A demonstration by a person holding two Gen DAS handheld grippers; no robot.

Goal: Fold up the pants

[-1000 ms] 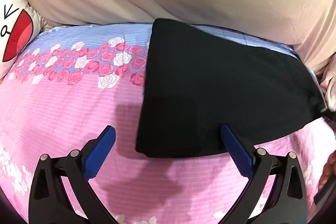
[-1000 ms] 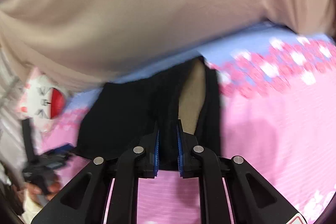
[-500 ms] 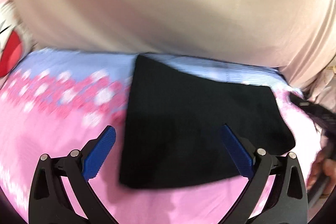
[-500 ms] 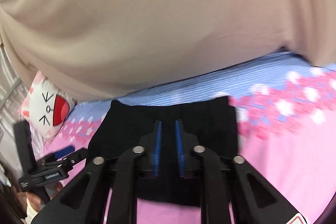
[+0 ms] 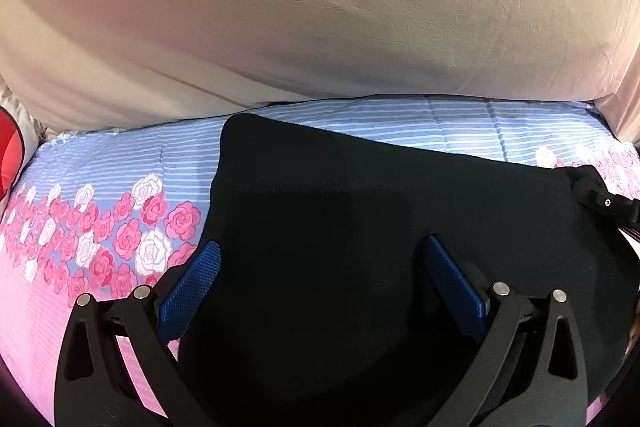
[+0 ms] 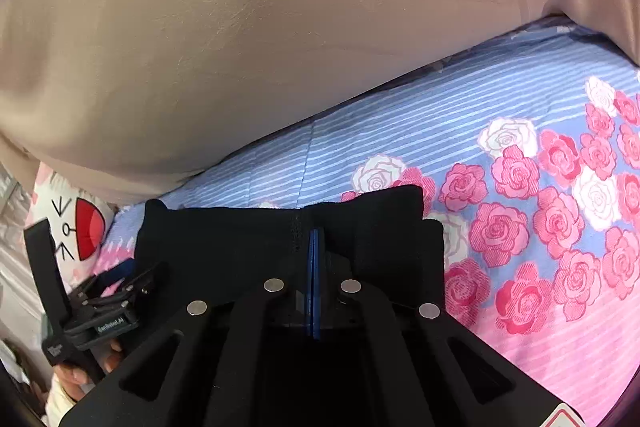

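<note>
Black pants [image 5: 360, 227] folded on the floral bedsheet [image 5: 100, 187], spread beneath left gripper [image 5: 320, 275], jaws wide, gripping nothing. Right gripper [image 6: 315, 247] jaws fully closed over the pants' edge; beige cover [image 6: 240, 47] at twelve o'clock.

the black pants [image 5: 360, 227] run past the bottom edge, their near hem unseen. beside the pants, a cartoon cushion [image 6: 76, 223] is half hidden behind the left gripper [image 6: 104, 291].

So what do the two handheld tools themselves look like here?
The left tool and the right tool are matching black plastic frames with triangular cut-outs, silver round pins at the joints and blue textured pads. The left tool's body bears small white lettering, too small to read.
</note>
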